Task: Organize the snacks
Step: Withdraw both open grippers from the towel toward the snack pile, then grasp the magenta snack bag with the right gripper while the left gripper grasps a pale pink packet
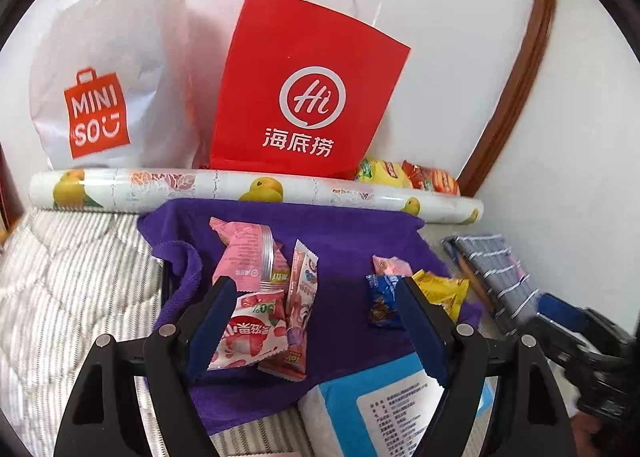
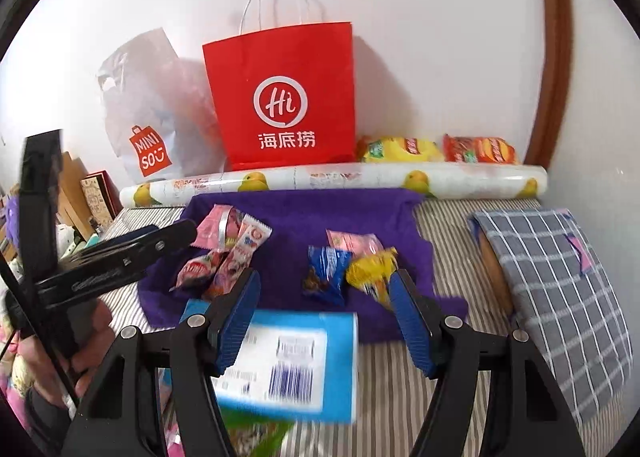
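Item: snacks on purple towel (image 1: 340,253), centre of both frames, lying on the striped bed.

- Pink group, left of centre: strawberry packet (image 1: 252,333), pink stick packet (image 1: 300,289), pink pouch (image 1: 244,253). Your left gripper (image 1: 316,297) is hovering over these, fingers apart, holding nothing.
- Mixed group, right of centre: blue packet (image 2: 326,271), yellow packet (image 2: 372,273), small pink packet (image 2: 352,241). Your right gripper (image 2: 326,293) is facing these, fingers apart, empty.
- Blue box (image 2: 288,361), lower centre, blurred; it is possibly moving.

Handling: you are probably sorting by colour. Take one packet at a time, pinching a sealed edge.
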`<state>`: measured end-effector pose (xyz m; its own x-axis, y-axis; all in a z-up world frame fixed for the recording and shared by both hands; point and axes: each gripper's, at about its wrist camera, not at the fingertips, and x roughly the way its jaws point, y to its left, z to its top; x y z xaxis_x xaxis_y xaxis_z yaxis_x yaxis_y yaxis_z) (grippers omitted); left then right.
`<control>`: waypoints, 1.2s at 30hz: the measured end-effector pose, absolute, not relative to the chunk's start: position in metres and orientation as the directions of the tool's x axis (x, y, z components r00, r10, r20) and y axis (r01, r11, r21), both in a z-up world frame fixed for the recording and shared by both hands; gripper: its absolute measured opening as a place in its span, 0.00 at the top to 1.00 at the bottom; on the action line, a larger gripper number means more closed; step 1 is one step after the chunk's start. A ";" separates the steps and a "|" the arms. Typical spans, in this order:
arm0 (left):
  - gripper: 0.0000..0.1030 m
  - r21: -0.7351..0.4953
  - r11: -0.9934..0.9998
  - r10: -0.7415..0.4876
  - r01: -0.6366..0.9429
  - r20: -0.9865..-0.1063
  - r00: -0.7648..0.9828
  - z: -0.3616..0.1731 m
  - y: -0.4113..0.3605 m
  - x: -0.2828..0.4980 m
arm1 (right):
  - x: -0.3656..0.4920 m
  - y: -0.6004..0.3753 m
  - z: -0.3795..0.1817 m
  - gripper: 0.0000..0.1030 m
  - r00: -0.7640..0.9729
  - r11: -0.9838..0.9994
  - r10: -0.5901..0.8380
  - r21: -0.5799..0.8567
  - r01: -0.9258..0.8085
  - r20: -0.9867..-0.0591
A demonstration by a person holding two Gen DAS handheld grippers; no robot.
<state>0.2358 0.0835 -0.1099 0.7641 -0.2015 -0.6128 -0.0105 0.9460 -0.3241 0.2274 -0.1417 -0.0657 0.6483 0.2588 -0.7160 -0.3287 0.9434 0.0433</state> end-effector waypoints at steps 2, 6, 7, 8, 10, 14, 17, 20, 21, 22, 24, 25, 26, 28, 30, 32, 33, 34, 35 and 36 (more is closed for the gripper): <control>0.23 -0.296 0.955 -0.196 0.002 -0.627 0.754 -0.108 0.080 0.232 | 0.214 -0.150 -0.063 0.36 0.642 0.944 0.262 0.054 -0.324 -0.721; 0.23 -0.325 0.945 -0.235 0.017 -0.644 0.729 -0.108 0.087 0.217 | 0.186 -0.159 -0.067 0.42 0.631 0.946 0.248 0.042 -0.323 -0.735; 0.23 -0.339 0.941 -0.246 0.017 -0.647 0.721 -0.108 0.091 0.211 | 0.179 -0.160 -0.070 0.44 0.621 0.945 0.253 0.051 -0.324 -0.742; 0.23 -0.345 0.938 -0.250 0.014 -0.650 0.718 -0.108 0.094 0.207 | 0.173 -0.160 -0.073 0.46 0.608 0.942 0.262 0.062 -0.329 -0.750; 0.23 -0.357 0.934 -0.252 0.002 -0.656 0.711 -0.108 0.101 0.198 | 0.161 -0.157 -0.082 0.46 0.567 0.930 0.298 0.098 -0.355 -0.768; 0.24 -0.377 0.926 -0.258 -0.014 -0.661 0.704 -0.105 0.114 0.179 | 0.141 -0.150 -0.097 0.46 0.483 0.906 0.366 0.184 -0.382 -0.796; 0.24 -0.369 0.929 -0.245 -0.026 -0.667 0.703 -0.103 0.121 0.169 | 0.130 -0.141 -0.101 0.44 0.430 0.881 0.425 0.256 -0.397 -0.797; 0.23 -0.376 0.926 -0.248 -0.031 -0.669 0.701 -0.101 0.127 0.160 | 0.122 -0.128 -0.105 0.37 0.391 0.866 0.444 0.275 -0.417 -0.806; 0.24 -0.377 0.926 -0.249 -0.032 -0.670 0.700 -0.101 0.128 0.158 | 0.118 -0.122 -0.107 0.33 0.381 0.862 0.446 0.275 -0.425 -0.810; 0.23 -0.377 0.926 -0.248 -0.034 -0.672 0.697 -0.101 0.129 0.156 | 0.116 -0.117 -0.110 0.27 0.373 0.861 0.441 0.268 -0.432 -0.816; 0.23 -0.372 0.927 -0.241 -0.043 -0.681 0.691 -0.102 0.132 0.151 | 0.115 -0.110 -0.115 0.25 0.370 0.874 0.405 0.236 -0.425 -0.836; 0.23 -0.371 0.928 -0.241 -0.043 -0.683 0.689 -0.102 0.133 0.151 | 0.115 -0.105 -0.119 0.25 0.361 0.880 0.389 0.226 -0.418 -0.847; 0.24 -0.371 0.928 -0.242 -0.043 -0.685 0.687 -0.103 0.134 0.148 | 0.114 -0.102 -0.124 0.25 0.345 0.879 0.387 0.229 -0.417 -0.855; 0.23 -0.371 0.927 -0.244 -0.043 -0.688 0.683 -0.104 0.135 0.145 | 0.114 -0.095 -0.135 0.24 0.312 0.880 0.377 0.232 -0.415 -0.872; 0.23 -0.372 0.927 -0.247 -0.043 -0.692 0.678 -0.106 0.135 0.142 | 0.113 -0.091 -0.145 0.23 0.307 0.889 0.353 0.215 -0.405 -0.884; 0.23 -0.367 0.929 -0.246 -0.043 -0.702 0.669 -0.110 0.135 0.139 | 0.112 -0.092 -0.150 0.23 0.315 0.891 0.365 0.230 -0.391 -0.876; 0.23 -0.361 0.931 -0.244 -0.043 -0.707 0.664 -0.111 0.135 0.138 | 0.112 -0.095 -0.150 0.24 0.316 0.891 0.374 0.243 -0.383 -0.872; 0.23 -0.355 0.934 -0.241 -0.044 -0.714 0.657 -0.113 0.134 0.138 | 0.112 -0.098 -0.150 0.27 0.314 0.888 0.391 0.265 -0.376 -0.865; 0.23 -0.347 0.937 -0.238 -0.043 -0.723 0.648 -0.116 0.133 0.137 | 0.111 -0.101 -0.149 0.31 0.311 0.884 0.402 0.277 -0.377 -0.861; 0.23 -0.342 0.939 -0.237 -0.042 -0.731 0.640 -0.119 0.132 0.137 | 0.110 -0.102 -0.148 0.33 0.309 0.881 0.408 0.282 -0.381 -0.859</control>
